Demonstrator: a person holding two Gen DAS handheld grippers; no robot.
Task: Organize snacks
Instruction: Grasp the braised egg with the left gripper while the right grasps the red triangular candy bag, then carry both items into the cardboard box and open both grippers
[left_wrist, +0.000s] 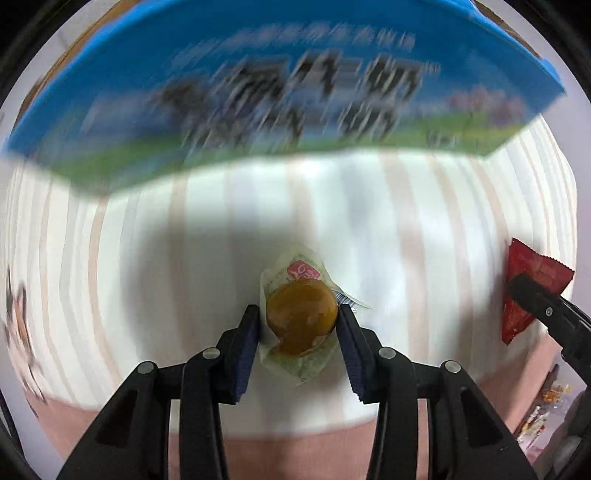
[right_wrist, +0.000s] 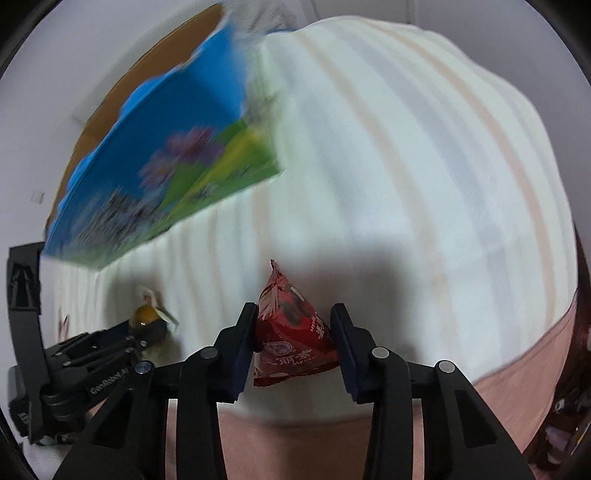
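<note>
Left gripper: pointed down at the cloth, pads pinching a wrapped snack from both sides; also seen low at the left edge of the right wrist view.
Wrapped snack: round, golden-brown, in a clear and pale wrapper with a small red label; lying on the cloth, squeezed between the left pads; wrapper edges sticking out above and below the pads.
Right gripper: pointed steeply down, pads closed against a red packet, one on each side; its black fingers also visible at the right edge of the left wrist view.
Red packet: pyramid-shaped, white print on the front, crimped tip pointing away from the camera; base on the cloth, body between the right pads.
Spacing: the two snacks well apart on the same cloth, round one to the left of the red one.
Cloth: white with pale pink stripes, pink border at the near edge; shadows of both tools falling on it.
Box: beyond both snacks, blue with a green band along the bottom and dark lettering too blurred to read; open top with brown cardboard inside showing in the right wrist view.
</note>
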